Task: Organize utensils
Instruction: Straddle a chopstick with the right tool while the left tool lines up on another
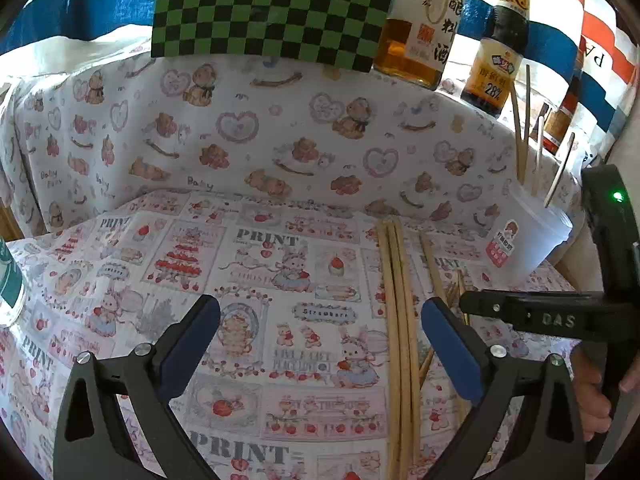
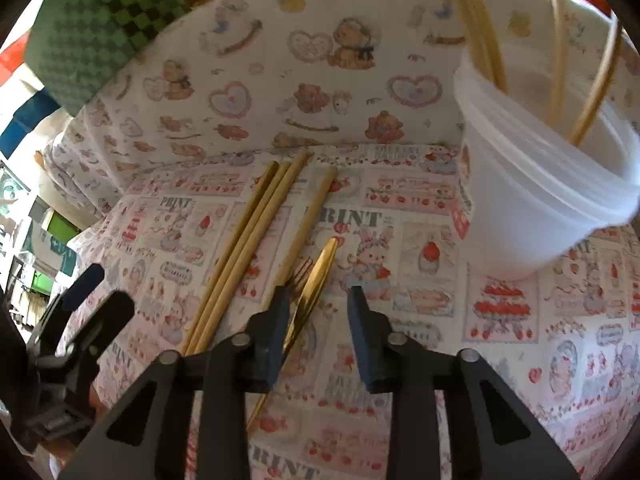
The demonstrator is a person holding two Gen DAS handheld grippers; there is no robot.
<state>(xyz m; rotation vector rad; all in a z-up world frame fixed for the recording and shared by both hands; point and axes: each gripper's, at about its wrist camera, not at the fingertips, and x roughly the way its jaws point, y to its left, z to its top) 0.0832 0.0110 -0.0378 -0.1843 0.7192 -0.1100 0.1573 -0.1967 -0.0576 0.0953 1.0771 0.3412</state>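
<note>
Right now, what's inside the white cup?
The white cup holds several wooden chopsticks standing upright, leaning on its rim. The wall hides their lower ends and the cup's bottom, so anything lying there can't be seen. More chopsticks lie on the table.

Table w/ a printed cloth – strawberries, bunnies, "PRINT" blocks – fills the lower half of both views, w/ a bear-and-heart fabric rising behind it. In the right wrist view, center frame, wooden chopsticks lie flat on the cloth, three close together and a fourth just beside them; a gold knife and a fork lie touching it. At right a translucent white cup stands on the cloth – chopsticks upright in it.
</note>
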